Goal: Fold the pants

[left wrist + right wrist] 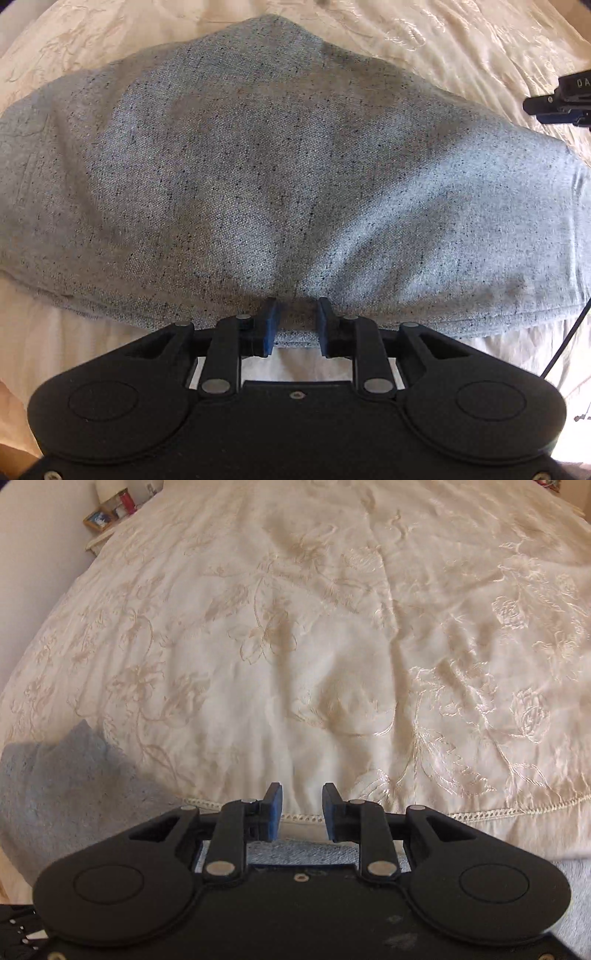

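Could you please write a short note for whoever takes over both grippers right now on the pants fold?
Left gripper: open, its fingers either side of the near edge of the grey pants, nothing clamped yet.
Right gripper: open and empty, pointing out over the cream embroidered bedspread; grey fabric shows at its left and beneath it.
Pants: lying on the bedspread as a broad, fairly flat bundle, apparently folded at least once already.
Left to do: probably close on the near edge, carry it over for the next fold, then smooth.
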